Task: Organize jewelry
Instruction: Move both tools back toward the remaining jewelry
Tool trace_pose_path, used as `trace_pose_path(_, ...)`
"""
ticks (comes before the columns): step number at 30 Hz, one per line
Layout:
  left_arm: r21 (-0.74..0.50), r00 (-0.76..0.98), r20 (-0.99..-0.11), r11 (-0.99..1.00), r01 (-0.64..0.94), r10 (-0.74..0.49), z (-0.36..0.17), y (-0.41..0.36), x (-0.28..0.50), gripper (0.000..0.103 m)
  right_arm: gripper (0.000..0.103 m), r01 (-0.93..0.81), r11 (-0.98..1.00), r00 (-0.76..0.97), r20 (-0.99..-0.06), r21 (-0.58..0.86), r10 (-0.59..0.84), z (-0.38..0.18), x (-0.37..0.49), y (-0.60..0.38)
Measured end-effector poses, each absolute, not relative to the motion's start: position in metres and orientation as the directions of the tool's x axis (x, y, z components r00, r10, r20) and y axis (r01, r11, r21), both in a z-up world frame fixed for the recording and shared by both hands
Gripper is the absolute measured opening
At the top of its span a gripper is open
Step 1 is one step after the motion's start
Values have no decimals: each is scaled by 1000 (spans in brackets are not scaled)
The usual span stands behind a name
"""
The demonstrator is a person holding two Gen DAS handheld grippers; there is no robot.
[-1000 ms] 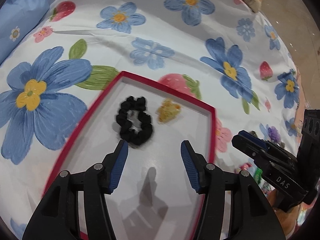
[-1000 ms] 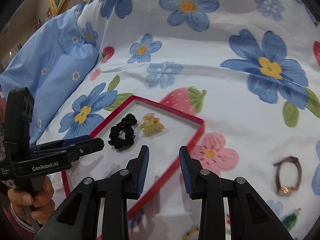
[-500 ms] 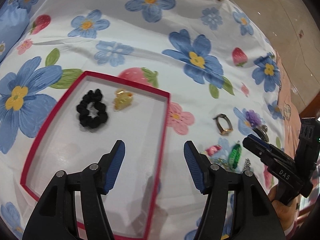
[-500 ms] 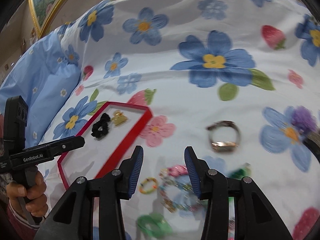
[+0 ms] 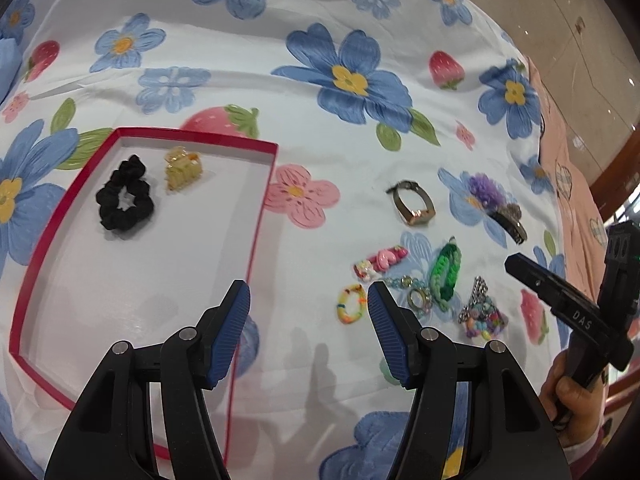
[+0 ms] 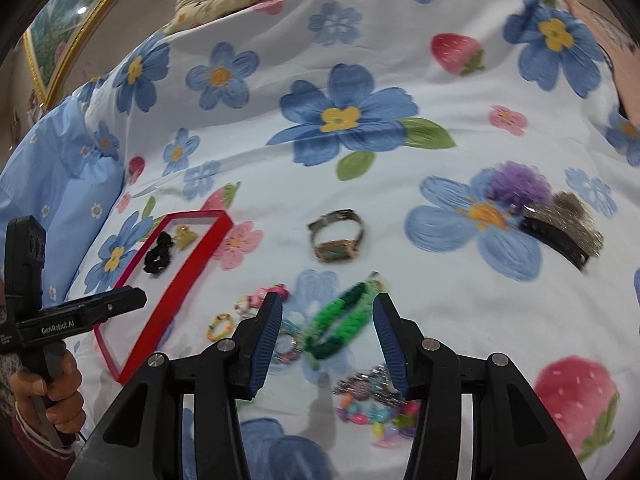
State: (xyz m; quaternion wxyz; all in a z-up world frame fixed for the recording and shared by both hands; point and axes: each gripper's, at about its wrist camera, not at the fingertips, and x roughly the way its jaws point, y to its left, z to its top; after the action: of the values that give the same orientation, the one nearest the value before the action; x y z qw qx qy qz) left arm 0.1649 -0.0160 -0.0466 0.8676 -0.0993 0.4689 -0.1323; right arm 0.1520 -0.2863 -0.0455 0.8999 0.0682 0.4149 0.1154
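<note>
bedspread [image 5: 360, 184] bare beside red tray [image 5: 256, 216].

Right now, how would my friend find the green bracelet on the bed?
Start at the red-edged white tray on the flowery bedsheet, then look right to the scattered trinkets. Below the gold wristwatch lies the chunky braided green bracelet, the only bright green thing.

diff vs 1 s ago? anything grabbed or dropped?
Both grippers swung from over the red tray toward the loose pile; the right gripper now frames the green bracelet, its jaws having just been opening, pads clear of it. Nothing grabbed or dropped. Scrunchie and hair claw unmoved in the tray.
</note>
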Motion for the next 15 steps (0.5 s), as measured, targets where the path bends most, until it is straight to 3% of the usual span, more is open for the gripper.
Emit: trace_pose_path(15, -216, 426, -830, 911, 350, -361, -70, -80, 201, 60, 49, -133, 955, 594, -749, 266, 292, -68, 190, -296)
